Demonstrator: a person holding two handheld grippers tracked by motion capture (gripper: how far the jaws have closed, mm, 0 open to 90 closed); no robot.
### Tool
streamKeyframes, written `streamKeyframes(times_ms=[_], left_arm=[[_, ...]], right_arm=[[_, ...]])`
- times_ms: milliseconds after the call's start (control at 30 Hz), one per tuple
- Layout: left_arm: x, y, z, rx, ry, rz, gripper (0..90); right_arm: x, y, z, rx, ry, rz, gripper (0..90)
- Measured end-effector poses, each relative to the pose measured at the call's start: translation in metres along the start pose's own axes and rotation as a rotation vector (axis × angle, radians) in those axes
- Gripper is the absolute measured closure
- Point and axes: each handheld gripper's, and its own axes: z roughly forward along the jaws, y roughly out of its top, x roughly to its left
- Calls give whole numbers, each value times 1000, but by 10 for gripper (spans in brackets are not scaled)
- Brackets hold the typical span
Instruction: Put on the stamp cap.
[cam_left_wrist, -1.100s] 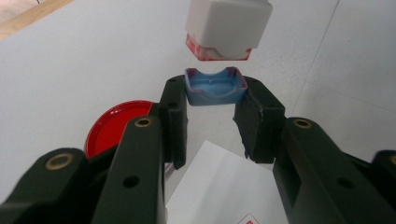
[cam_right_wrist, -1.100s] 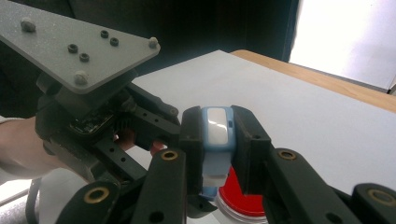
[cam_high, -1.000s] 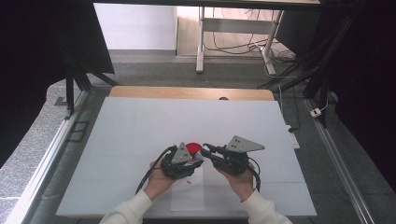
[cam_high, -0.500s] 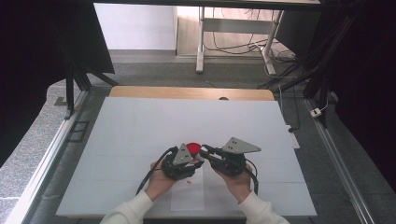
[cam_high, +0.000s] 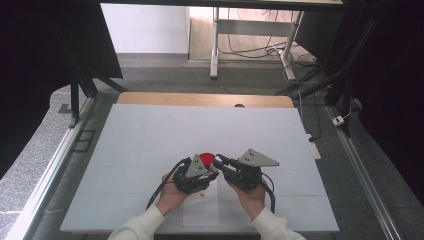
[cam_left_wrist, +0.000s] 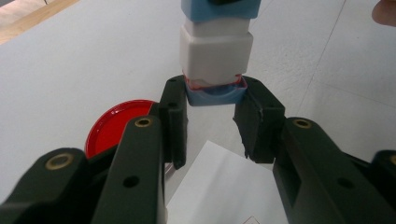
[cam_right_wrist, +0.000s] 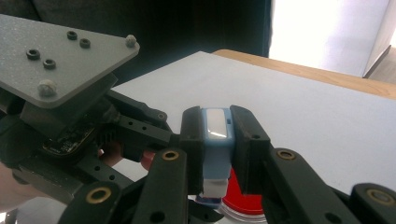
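Little had changed since the earlier frames: both hands had stayed close together over the near middle of the bench (cam_high: 150, 130), with only a slight drift of the right gripper (cam_high: 226, 163). Both grippers gripped one small object, a blue-and-white stamp-like block (cam_left_wrist: 215, 51), held off the bench just beside the red lid (cam_left_wrist: 114, 125), which lay open side up. The left gripper (cam_left_wrist: 211, 109) had its jaws nearly closed on the block's blue lower end, where a thin red line showed at the seam, while the right gripper's jaws were clamped on the light-blue upper part (cam_right_wrist: 215, 140). A white sheet of paper (cam_high: 201, 205) lay on the bench nearer the person than the red lid, with a small red mark on it. The risk, as I judged it, lay in the two opposed grips: if the hands pulled apart unevenly or twisted, the block's parts could separate suddenly and one piece could slip from the pads, which held only narrow edges. Whatever made that red seam might be ink, and a jolt could smear it on the bench or the paper. A dropped piece could also strike the red lid and knock it away. Whether the parts were meant to be joined or separated, I could not tell.
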Motion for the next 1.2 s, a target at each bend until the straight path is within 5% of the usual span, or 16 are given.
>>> streamKeyframes(times_ms=[700,1200], left_arm=[[-5,0,0,9,74,35,649],[-6,0,-3,0,83,46,653]], right_arm=[[4,-2,3,23,-16,11,751],[4,-2,3,21,-10,5,752]])
